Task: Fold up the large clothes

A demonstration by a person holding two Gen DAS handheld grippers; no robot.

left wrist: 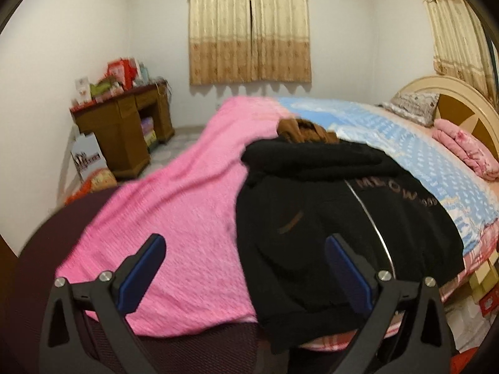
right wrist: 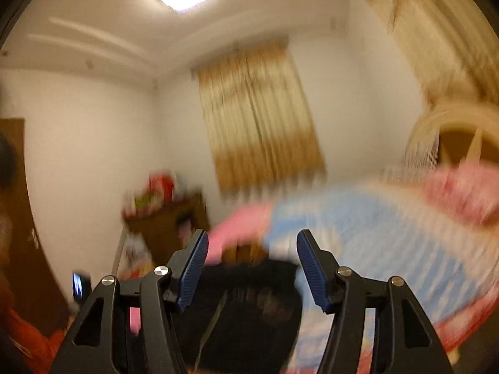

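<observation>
A black zip jacket [left wrist: 336, 218] with brown lettering lies folded on the bed, partly over a pink knitted garment [left wrist: 174, 218]. A brown garment [left wrist: 305, 131] lies bunched behind the jacket. My left gripper [left wrist: 246, 246] is open and empty, hovering above the near edge of the pink garment and the jacket. In the blurred right wrist view, my right gripper [right wrist: 251, 243] is open and empty, raised above the black jacket [right wrist: 249, 305] and tilted toward the ceiling.
The bed has a blue patterned sheet [left wrist: 405, 143], a pillow [left wrist: 411, 106] and a folded pink blanket [left wrist: 464, 149] by the headboard [left wrist: 461, 99]. A wooden desk [left wrist: 124, 124] with boxes stands at the left wall. A dark chair back [left wrist: 46, 265] lies below the left gripper.
</observation>
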